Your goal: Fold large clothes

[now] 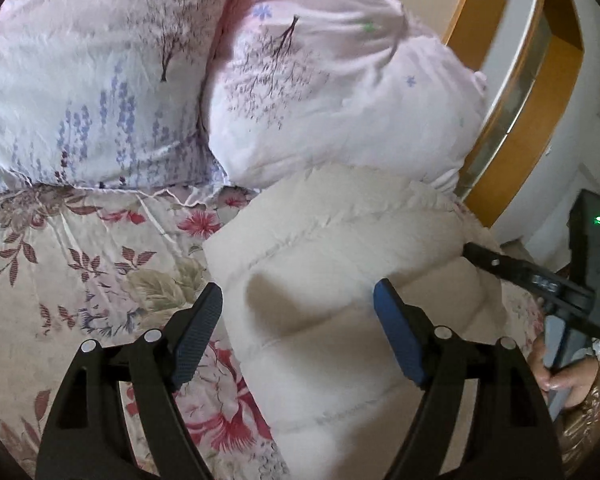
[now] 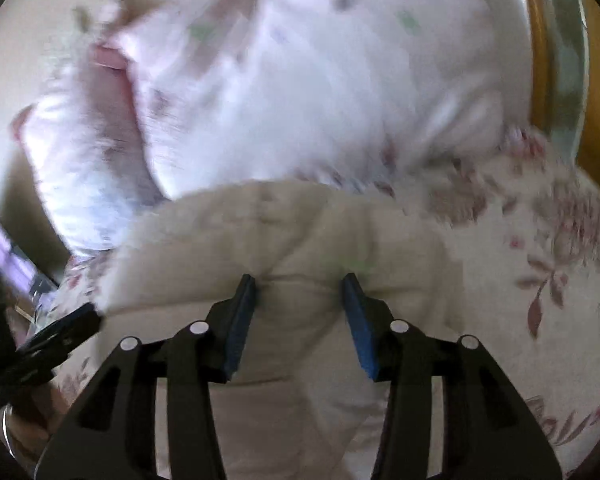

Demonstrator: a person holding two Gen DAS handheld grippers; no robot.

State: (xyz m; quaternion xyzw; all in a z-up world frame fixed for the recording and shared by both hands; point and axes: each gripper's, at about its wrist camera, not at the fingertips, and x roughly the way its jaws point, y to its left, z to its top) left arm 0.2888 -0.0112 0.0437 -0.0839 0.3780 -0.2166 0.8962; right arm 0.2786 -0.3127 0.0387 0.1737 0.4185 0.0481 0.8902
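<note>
The cream quilted jacket (image 1: 340,280) lies puffed up on the floral bedsheet (image 1: 80,272), filling the lower centre and right of the left wrist view, its stitched channels running across it. The left tool (image 1: 298,300) hangs over it with its blue pads (image 1: 398,336) spread wide, released, nothing between them; one pad sits over the sheet at lower left of centre, the other over the padded cloth. At the right edge of that frame the right tool (image 1: 480,258) pokes in, its black tip touching the jacket's right side, with a hand (image 1: 564,376) on the grip at lower right. Behind the garment, across the upper half, two pale lilac pillows (image 1: 340,92) with tree prints lean side by side, and a wooden headboard (image 1: 500,120) curves down the upper right. The right wrist view is blurred: the jacket (image 2: 292,240) sits in the lower centre, the right tool (image 2: 300,284) spread apart with its pads (image 2: 360,328) against a bulge of the cloth, though whether it pinches any fabric cannot be told. The other tool (image 2: 76,324) shows at lower left of that frame.
</note>
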